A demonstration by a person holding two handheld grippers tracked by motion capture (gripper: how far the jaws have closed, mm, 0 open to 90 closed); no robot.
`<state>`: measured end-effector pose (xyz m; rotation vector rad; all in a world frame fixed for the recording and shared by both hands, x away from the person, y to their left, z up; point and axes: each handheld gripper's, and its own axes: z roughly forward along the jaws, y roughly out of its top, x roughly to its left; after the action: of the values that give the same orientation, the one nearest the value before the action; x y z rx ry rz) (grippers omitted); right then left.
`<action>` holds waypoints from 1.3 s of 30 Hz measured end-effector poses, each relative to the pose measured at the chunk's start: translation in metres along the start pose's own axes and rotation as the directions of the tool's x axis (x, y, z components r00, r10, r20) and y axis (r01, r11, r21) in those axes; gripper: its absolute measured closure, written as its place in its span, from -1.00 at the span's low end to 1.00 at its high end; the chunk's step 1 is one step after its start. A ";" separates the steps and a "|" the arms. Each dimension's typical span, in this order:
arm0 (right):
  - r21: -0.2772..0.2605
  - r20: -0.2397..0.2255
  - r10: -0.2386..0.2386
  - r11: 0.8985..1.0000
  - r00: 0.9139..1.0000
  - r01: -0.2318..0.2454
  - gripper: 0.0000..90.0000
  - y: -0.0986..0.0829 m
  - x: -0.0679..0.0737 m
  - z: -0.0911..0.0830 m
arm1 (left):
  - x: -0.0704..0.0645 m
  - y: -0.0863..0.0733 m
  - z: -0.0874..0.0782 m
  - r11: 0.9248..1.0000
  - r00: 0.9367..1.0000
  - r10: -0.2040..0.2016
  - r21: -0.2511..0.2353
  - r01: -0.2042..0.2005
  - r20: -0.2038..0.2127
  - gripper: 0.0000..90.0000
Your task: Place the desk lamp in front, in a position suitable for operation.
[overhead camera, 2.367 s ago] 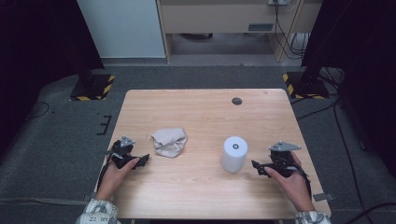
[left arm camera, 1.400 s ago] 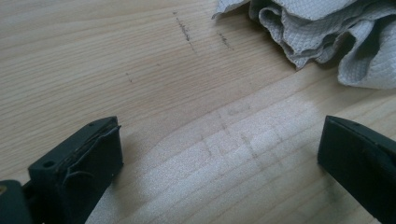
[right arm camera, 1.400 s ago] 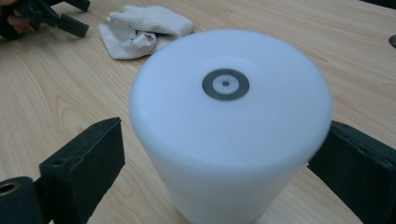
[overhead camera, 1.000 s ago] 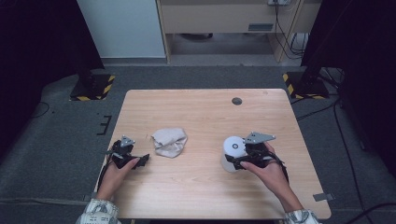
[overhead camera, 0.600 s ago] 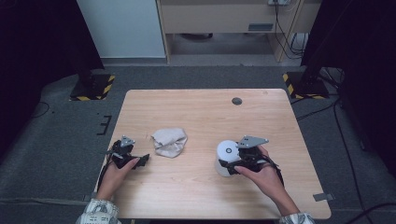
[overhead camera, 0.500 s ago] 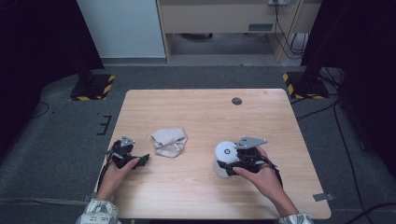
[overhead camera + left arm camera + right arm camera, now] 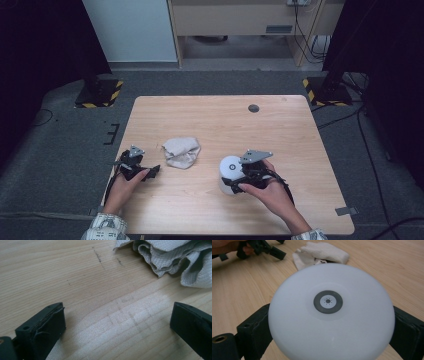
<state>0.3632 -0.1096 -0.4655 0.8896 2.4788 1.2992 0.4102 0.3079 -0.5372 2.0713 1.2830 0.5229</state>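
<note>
Right claw (image 7: 239,176) sits low and right of centre in the high view, its jaws pressed against both sides of the white cylinder (image 7: 229,174), which stands upright on the wooden surface (image 7: 280,135). Left claw (image 7: 150,171) rests at the lower left with its jaws spread wide over bare wood. Just beside it, between the two claws, lies a crumpled cloth (image 7: 181,152). Near the far edge is a small dark disc (image 7: 253,108).

Light wooden table (image 7: 300,150): crumpled grey cloth (image 7: 181,152) left of centre, white cylinder (image 7: 229,175) standing right, small dark disc (image 7: 253,108) near far edge.
</note>
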 end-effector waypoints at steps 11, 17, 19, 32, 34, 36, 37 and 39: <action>0.004 -0.039 -0.018 1.000 0.999 0.018 -0.86 0.007 0.015 0.018 | 0.000 0.000 0.000 1.000 1.000 0.001 0.000 -0.001 0.000 -1.00; 0.021 -0.022 -0.054 0.998 0.998 0.055 -0.90 0.000 0.015 0.012 | -0.006 0.002 0.000 1.000 0.999 0.003 -0.010 -0.003 0.045 -1.00; 0.017 -0.026 -0.046 0.999 0.999 0.047 -0.91 -0.004 0.013 0.010 | -0.007 0.004 -0.002 1.000 0.999 0.014 -0.026 -0.012 0.049 -0.92; 0.030 -0.017 -0.064 0.997 0.998 0.065 -0.90 -0.011 0.007 0.007 | -0.044 0.039 -0.016 0.990 0.993 0.086 -0.122 -0.075 0.084 -0.87; 0.028 -0.019 -0.069 0.997 0.997 0.069 -0.90 -0.013 0.006 0.004 | -0.051 0.045 -0.013 0.988 0.991 0.092 -0.131 -0.079 0.096 -0.86; 0.029 -0.019 -0.070 0.997 0.997 0.071 -0.91 -0.017 0.003 0.000 | -0.054 0.049 -0.012 0.987 0.990 0.100 -0.135 -0.086 0.099 -0.81; 0.029 -0.020 -0.066 0.997 0.998 0.067 -0.91 -0.019 0.002 -0.002 | -0.057 0.052 -0.010 0.985 0.989 0.114 -0.138 -0.100 0.098 -0.80; 0.033 -0.022 -0.068 0.997 0.997 0.069 -0.91 -0.024 -0.001 -0.007 | -0.065 0.060 -0.009 0.982 0.985 0.134 -0.150 -0.117 0.111 -0.72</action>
<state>0.3507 -0.1252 -0.4806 0.7948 2.5305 1.2548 0.4146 0.2335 -0.4889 2.0392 1.0205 0.5218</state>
